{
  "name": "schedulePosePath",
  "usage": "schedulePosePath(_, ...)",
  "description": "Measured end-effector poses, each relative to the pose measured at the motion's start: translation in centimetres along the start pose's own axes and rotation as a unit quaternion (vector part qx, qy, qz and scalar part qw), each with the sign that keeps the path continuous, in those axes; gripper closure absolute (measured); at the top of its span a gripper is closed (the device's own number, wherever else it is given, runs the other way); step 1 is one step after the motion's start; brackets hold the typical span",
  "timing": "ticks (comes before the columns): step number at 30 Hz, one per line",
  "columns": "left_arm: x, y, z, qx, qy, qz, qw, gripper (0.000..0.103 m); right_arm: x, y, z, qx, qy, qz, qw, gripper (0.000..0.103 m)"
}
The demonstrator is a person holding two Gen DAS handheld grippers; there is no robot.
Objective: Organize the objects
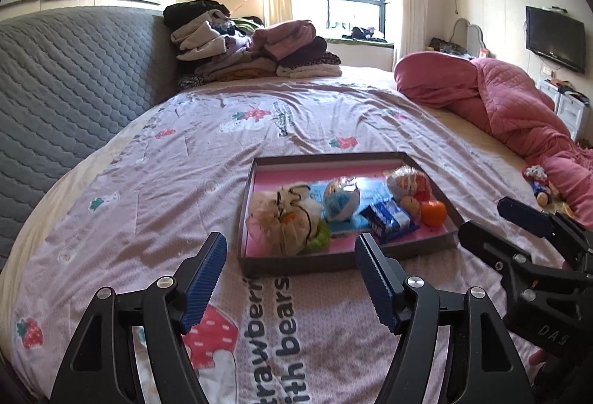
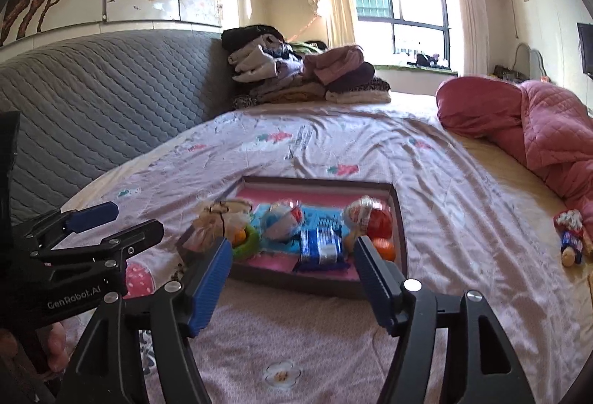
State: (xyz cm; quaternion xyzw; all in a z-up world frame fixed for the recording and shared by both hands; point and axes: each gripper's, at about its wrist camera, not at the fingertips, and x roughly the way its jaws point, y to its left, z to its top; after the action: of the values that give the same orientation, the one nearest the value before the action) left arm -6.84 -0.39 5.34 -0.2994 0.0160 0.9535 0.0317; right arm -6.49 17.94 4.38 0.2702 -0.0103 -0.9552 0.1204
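A shallow dark tray with a pink floor [image 1: 259,178] [image 2: 398,215] lies on the bed. It holds a cream drawstring pouch [image 1: 285,218] [image 2: 211,222], a blue-and-white ball [image 1: 341,200] [image 2: 281,222], a blue snack packet [image 1: 389,220] [image 2: 320,248], an orange [image 1: 433,213] [image 2: 385,250] and a wrapped red-and-white item [image 1: 407,181] [image 2: 367,215]. My left gripper [image 1: 291,255] is open and empty just in front of the tray's near edge. My right gripper [image 2: 291,257] is open and empty, also at the near edge; it also shows in the left wrist view [image 1: 496,222].
A small doll [image 1: 539,183] [image 2: 570,237] lies on the bed to the right of the tray. A rolled pink quilt [image 1: 500,107] [image 2: 537,122] lies at the right. Folded clothes [image 1: 255,48] [image 2: 304,74] are stacked at the far side by the grey headboard [image 1: 66,81].
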Motion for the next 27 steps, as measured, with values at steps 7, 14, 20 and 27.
schedulePosePath(7,0.2,-0.5,-1.9,0.006,0.003,0.006,1.0000,0.030,1.2,0.0,-2.6,0.009,0.030,-0.024,0.999,0.034)
schedulePosePath(14,0.8,-0.3,-3.2,-0.005,0.004,-0.005,1.0000,0.030,2.1,-0.1,-4.0,0.008,0.046,-0.041,0.998,0.034)
schedulePosePath(20,1.6,-0.6,-4.0,-0.002,0.009,0.000,1.0000,0.030,2.4,0.1,-4.4,-0.001,0.047,-0.050,0.998,0.034)
schedulePosePath(27,2.5,-0.2,-4.6,-0.011,0.017,0.005,0.9998,0.030,2.7,-0.4,-4.7,0.005,0.045,-0.058,0.997,0.034)
